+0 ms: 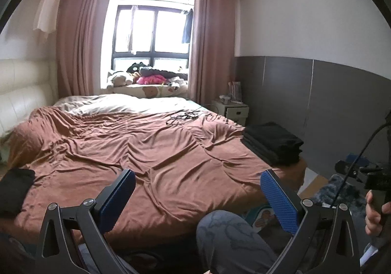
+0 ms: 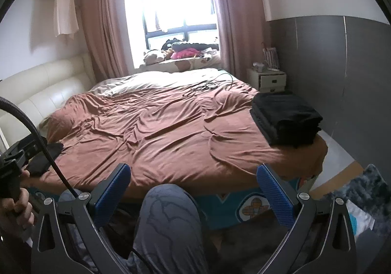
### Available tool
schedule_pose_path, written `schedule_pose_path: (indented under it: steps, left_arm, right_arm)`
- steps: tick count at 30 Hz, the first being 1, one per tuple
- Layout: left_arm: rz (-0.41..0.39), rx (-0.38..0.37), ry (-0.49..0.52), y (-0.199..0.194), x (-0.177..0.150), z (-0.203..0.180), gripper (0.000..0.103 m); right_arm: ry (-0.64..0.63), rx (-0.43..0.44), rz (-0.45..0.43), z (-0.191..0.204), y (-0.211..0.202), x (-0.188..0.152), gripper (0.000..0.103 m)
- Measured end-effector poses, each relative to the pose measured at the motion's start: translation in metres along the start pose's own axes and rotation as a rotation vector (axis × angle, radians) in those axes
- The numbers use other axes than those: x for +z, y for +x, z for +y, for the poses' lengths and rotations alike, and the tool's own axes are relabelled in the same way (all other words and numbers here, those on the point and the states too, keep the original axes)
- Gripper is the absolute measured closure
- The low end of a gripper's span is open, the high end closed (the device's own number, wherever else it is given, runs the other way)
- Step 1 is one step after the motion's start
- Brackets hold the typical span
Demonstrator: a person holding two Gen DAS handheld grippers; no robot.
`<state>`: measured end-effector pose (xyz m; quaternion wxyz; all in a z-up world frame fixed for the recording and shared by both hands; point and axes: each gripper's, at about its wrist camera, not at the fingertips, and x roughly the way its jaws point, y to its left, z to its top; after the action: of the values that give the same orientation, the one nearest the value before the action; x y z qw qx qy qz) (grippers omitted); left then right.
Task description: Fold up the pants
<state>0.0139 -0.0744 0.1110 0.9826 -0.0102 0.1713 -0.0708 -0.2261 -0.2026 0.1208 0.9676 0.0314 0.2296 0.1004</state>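
I can read no writing anywhere. Taking the bed (image 1: 151,151) as my landmark: at its left near edge lies a small dark garment (image 1: 14,188), well left of my left gripper (image 1: 198,190), whose jaws stand wide apart, holding nothing. My right gripper (image 2: 193,184) is likewise spread and empty. A knee in patterned grey fabric (image 2: 168,220) sits between its fingers, before the bed. The folded black pants (image 2: 286,117) are stacked on the bed's right corner, well beyond both jaws. Cables (image 2: 207,85) lie on the far side of the bed.
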Motion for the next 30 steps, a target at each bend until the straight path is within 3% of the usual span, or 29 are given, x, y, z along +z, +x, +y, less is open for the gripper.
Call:
schedule_pose_path:
  steps: [30]
  left_arm:
    - [0.015, 0.047, 0.012, -0.005, -0.002, -0.004, 0.000]
  right_arm:
    - [0.000, -0.018, -0.003, 0.017, -0.001, -0.011, 0.000]
